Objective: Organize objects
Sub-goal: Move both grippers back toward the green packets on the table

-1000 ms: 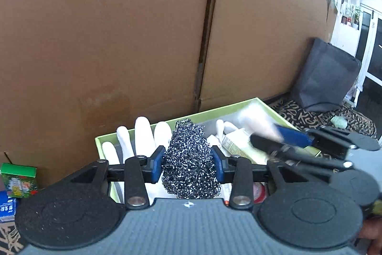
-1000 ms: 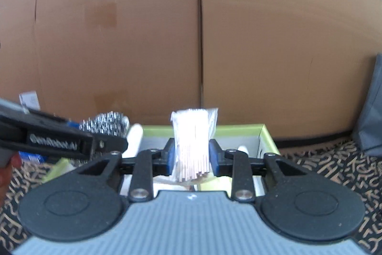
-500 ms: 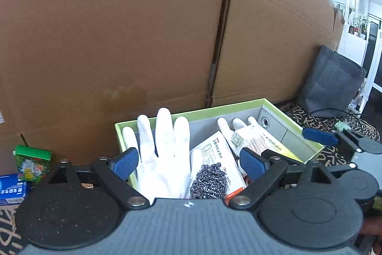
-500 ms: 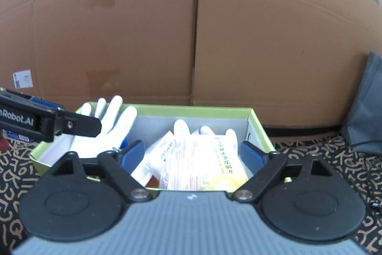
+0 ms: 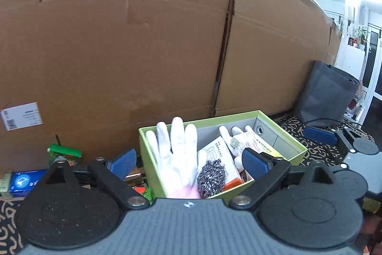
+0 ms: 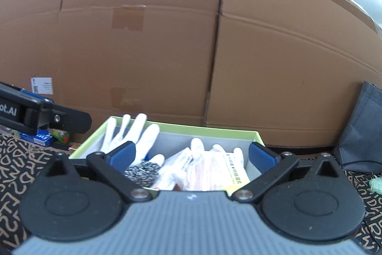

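Note:
A green box (image 5: 281, 122) stands on the floor against a cardboard wall. In it lie a white glove (image 5: 175, 149), a steel wool scourer (image 5: 211, 177), flat packets (image 5: 220, 154) and a clear bag of wooden sticks (image 6: 205, 171). My left gripper (image 5: 188, 163) is open and empty, held just before the box. My right gripper (image 6: 192, 157) is open and empty, also held before the box (image 6: 210, 130). The scourer (image 6: 142, 172) and glove (image 6: 133, 135) show in the right wrist view too.
Large cardboard boxes (image 5: 143, 40) form the back wall. A green carton (image 5: 64, 155) and a blue packet (image 5: 23, 182) lie left of the box. A dark grey bag (image 5: 327, 94) stands at the right. The floor mat is patterned (image 6: 14, 159).
Both grippers opened: the left let the scourer drop into the box, the right let the stick bag drop in. Both have since drawn back from the box.

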The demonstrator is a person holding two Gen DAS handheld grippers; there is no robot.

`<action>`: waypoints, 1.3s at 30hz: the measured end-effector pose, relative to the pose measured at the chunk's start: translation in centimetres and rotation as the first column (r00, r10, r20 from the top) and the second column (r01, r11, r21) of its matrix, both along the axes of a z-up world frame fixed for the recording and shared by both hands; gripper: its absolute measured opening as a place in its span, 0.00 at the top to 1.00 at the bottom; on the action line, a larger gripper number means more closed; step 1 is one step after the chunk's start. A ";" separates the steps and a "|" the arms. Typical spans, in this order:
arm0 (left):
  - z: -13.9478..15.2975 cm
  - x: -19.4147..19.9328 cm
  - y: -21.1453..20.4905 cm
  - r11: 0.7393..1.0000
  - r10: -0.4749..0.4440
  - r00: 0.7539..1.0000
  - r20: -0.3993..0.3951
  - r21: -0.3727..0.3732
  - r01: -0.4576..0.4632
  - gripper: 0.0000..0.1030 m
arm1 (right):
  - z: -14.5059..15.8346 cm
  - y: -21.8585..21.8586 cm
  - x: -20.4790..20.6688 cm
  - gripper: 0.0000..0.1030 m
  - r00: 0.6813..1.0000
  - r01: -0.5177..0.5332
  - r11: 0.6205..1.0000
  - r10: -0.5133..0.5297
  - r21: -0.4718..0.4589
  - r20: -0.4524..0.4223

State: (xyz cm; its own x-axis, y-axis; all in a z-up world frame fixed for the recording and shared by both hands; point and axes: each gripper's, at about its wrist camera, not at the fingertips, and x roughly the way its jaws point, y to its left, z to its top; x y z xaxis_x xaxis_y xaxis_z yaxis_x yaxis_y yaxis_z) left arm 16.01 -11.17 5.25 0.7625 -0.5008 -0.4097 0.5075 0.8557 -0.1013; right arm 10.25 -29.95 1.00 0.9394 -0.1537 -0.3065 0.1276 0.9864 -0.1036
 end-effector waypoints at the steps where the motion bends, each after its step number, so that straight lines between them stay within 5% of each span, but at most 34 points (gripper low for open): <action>1: 0.0 -0.2 0.5 1.000 0.006 1.000 -0.002 -0.004 -0.006 0.05 | 0.1 0.4 -0.2 0.00 1.000 -0.005 1.000 0.005 -0.002 0.001; 10: -1.8 -1.9 7.7 0.987 0.156 0.987 -0.021 -0.022 -0.157 0.05 | -0.7 6.4 -1.0 0.00 0.988 -0.154 0.987 0.154 0.040 -0.005; 20: -4.4 -0.8 15.5 0.943 0.327 0.941 -0.091 -0.026 -0.330 0.05 | -4.7 16.0 2.0 0.10 0.907 -0.394 0.914 0.404 0.102 -0.117; 32: -6.5 1.7 17.7 0.937 0.338 0.927 -0.163 -0.034 -0.347 0.05 | -7.1 16.0 5.9 0.05 0.958 -0.219 0.954 0.250 0.204 -0.140; 39: -6.4 3.8 16.6 0.946 0.314 0.936 -0.157 -0.026 -0.322 0.05 | -7.7 16.9 6.1 0.05 0.985 -0.077 0.989 0.096 0.127 -0.146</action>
State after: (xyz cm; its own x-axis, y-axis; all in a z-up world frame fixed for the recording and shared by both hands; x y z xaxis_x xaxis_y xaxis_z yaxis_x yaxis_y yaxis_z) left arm 19.84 5.39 -1.20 0.8176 -0.2648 -0.5112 0.1854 0.9617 -0.2017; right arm 16.34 -13.05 -6.66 0.8887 -0.0273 -0.4576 0.0332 0.9994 0.0049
